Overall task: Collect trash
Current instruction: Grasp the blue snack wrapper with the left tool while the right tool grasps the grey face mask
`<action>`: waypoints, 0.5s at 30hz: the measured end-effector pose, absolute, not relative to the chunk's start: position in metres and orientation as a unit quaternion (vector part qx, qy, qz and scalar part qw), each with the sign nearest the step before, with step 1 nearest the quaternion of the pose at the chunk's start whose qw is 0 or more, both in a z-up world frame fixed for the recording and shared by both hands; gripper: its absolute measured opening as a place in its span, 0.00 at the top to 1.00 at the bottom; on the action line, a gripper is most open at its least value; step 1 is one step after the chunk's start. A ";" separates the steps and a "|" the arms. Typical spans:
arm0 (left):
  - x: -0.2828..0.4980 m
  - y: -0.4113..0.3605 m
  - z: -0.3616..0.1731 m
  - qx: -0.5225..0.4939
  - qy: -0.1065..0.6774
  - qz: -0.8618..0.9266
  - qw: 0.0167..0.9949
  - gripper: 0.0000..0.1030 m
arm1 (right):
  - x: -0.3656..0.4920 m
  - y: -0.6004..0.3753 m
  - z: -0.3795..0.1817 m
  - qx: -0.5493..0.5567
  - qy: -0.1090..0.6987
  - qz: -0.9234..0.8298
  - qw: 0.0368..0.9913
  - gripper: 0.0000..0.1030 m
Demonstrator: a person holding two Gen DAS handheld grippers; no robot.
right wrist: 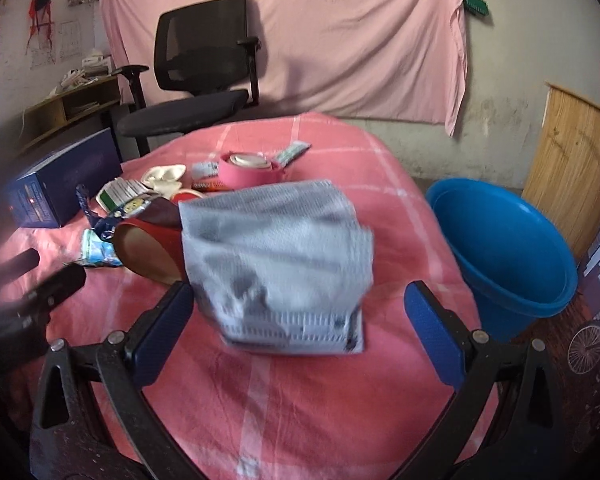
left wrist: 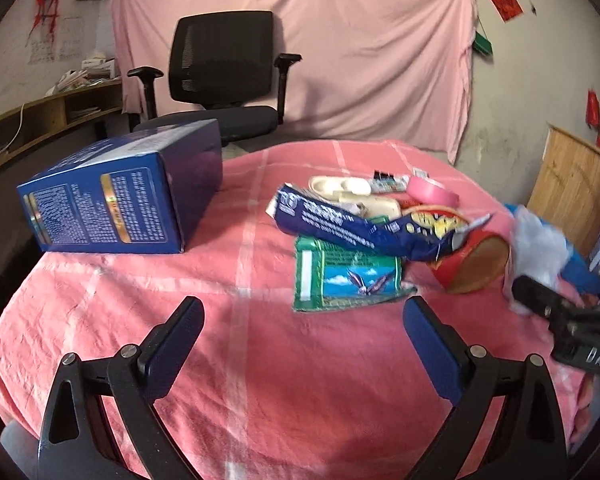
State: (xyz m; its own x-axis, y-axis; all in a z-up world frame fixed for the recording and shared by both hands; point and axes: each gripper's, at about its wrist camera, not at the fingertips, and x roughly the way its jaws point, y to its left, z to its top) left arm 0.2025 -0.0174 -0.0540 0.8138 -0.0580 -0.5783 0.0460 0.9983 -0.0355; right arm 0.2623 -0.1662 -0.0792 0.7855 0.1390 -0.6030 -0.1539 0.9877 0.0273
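My right gripper [right wrist: 298, 312] is open. A blurred grey printed bag [right wrist: 276, 264] sits between its fingers, touching the left one and clear of the right one. A blue bucket [right wrist: 508, 248] stands on the floor just right of the table. My left gripper [left wrist: 304, 320] is open and empty over the pink cloth. Ahead of it lies a trash pile: a green wrapper [left wrist: 348, 276], a blue snack wrapper [left wrist: 352, 224] and a red paper cup [left wrist: 472, 260] on its side. In the left wrist view the right gripper [left wrist: 548, 304] shows at the far right with the grey bag [left wrist: 540, 248].
A large blue box [left wrist: 116, 196] lies at the table's left. A pink tape roll [left wrist: 432, 194] and white items sit behind the pile. A black office chair [left wrist: 224, 72] stands beyond the table [left wrist: 260, 380], and a wooden board [right wrist: 572, 168] leans against the right wall.
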 end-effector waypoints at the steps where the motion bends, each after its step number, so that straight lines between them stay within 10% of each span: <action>1: 0.204 -0.020 -0.055 0.000 0.306 -0.026 0.952 0.11 | 0.264 -0.166 -0.080 -0.008 0.320 0.077 0.944 0.00; 8: 0.214 -0.038 -0.056 0.080 0.290 -0.007 0.954 0.17 | 0.266 -0.170 -0.078 -0.003 0.318 0.082 0.945 0.05; 15: 0.219 -0.057 -0.074 0.161 0.276 -0.011 0.948 0.57 | 0.265 -0.168 -0.079 -0.005 0.314 0.090 0.945 0.16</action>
State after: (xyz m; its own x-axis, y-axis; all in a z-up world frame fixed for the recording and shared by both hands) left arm 0.2192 -0.0571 -0.0741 0.8479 0.0669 -0.5260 0.1103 0.9480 0.2984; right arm 0.2654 -0.1678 -0.0786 0.7865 0.1672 -0.5945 -0.1739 0.9837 0.0467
